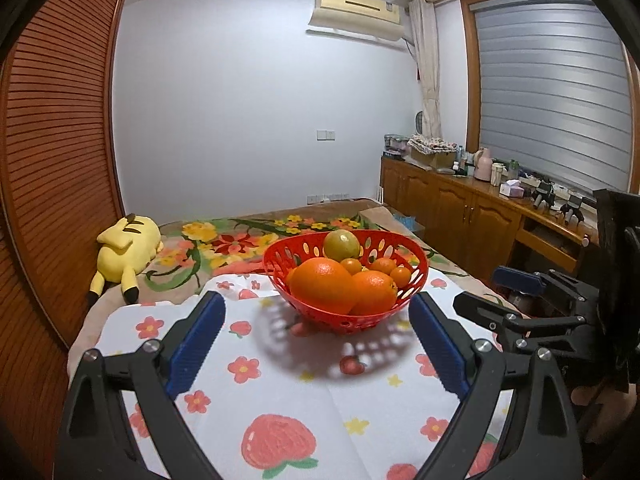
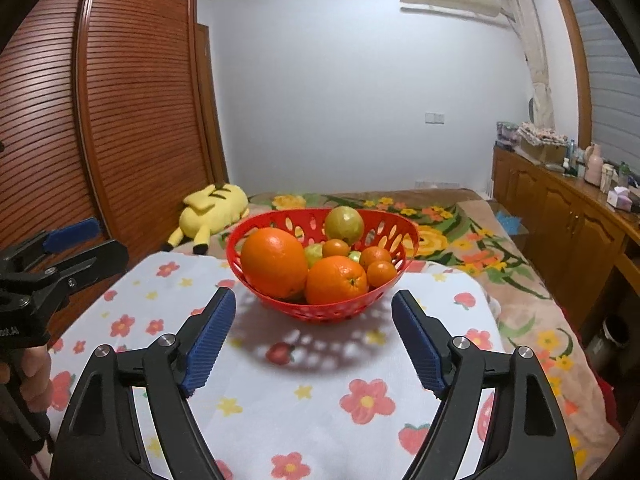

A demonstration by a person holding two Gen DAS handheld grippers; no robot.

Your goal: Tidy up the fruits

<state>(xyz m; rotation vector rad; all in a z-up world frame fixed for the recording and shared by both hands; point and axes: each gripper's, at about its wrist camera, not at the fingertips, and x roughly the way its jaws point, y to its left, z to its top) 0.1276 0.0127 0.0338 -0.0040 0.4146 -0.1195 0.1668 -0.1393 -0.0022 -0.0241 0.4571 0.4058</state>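
Note:
A red perforated basket [image 1: 416,258] stands on a white flowered cloth [image 1: 280,376] on the bed; it also shows in the right wrist view [image 2: 260,222]. It holds two large oranges [image 1: 322,288] [image 2: 274,262], several small tangerines [image 1: 382,266] [image 2: 374,257] and a green-yellow fruit [image 1: 341,244] [image 2: 343,225]. My left gripper [image 1: 316,314] is open and empty just in front of the basket. My right gripper [image 2: 314,308] is open and empty, also in front of the basket. Each gripper shows at the edge of the other's view.
A yellow plush toy [image 1: 124,250] lies at the back left by the wooden wardrobe [image 1: 56,120]. A flowered blanket [image 1: 236,242] covers the bed behind the basket. A wooden cabinet [image 1: 464,208] with clutter runs along the right wall.

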